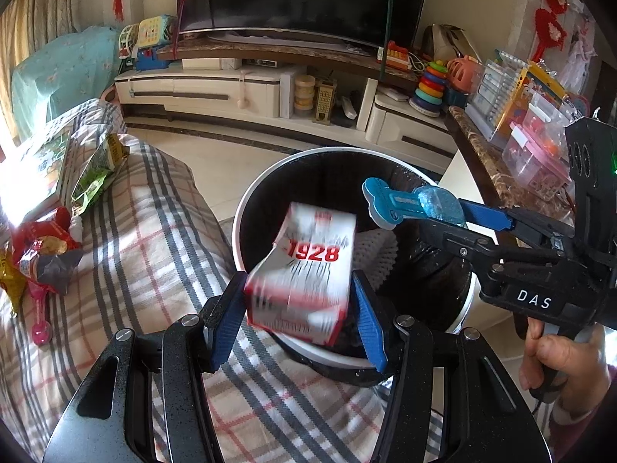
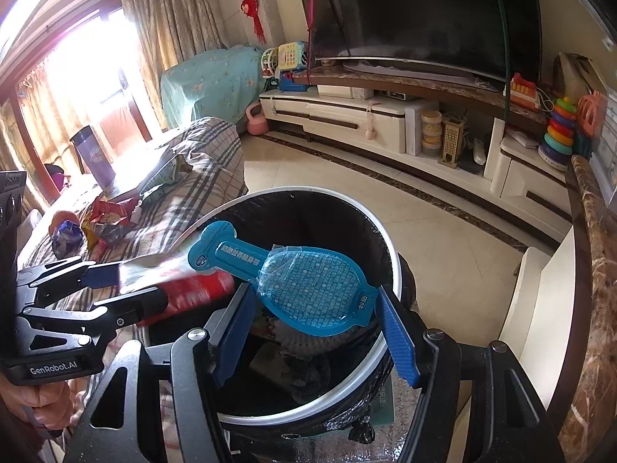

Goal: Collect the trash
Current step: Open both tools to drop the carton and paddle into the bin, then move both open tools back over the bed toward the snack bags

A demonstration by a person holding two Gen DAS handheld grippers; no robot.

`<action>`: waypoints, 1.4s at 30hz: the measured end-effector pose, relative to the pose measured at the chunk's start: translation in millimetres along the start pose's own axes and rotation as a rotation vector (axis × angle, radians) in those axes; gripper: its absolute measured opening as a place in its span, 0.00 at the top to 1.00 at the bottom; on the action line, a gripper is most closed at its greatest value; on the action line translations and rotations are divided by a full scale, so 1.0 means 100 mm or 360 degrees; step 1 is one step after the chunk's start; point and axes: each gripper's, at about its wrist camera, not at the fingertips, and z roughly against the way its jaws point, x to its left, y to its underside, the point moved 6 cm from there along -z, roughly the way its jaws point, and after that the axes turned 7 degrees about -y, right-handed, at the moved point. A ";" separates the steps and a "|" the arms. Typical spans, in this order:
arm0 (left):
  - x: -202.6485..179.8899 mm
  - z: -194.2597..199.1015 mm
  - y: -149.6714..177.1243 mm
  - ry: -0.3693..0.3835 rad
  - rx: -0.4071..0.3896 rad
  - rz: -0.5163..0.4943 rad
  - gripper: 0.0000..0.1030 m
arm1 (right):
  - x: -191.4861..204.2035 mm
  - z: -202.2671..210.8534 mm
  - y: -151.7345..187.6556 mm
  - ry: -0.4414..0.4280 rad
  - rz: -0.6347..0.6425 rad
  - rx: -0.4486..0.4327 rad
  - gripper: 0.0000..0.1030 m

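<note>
Both grippers: I hold them over the trash bin [image 1: 246, 208].
Left gripper [image 1: 299, 305]: clamped on red-white carton [image 1: 308, 266]; I release it centrally.
Right gripper [image 2: 316, 308]: clamped on blue packet [image 2: 293, 277].

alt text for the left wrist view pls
The left gripper holds a red-and-white carton marked 1928 over an open black-lined trash bin. From the right, the right gripper holds a blue plastic packet above the same bin, beside a plaid-covered sofa strewn with wrappers.

A dark TV [image 2: 420, 11] stands far on its stand [image 2: 347, 115]; a ring-stacker toy [image 2: 559, 131] sits right, a plaid sofa [image 1: 162, 239] left.
</note>
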 end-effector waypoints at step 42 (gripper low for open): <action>1.98 0.77 1.29 -0.0360 -0.0068 0.0578 0.25 | 1.77 -0.19 0.23 -0.0483 0.0143 -0.0019 0.03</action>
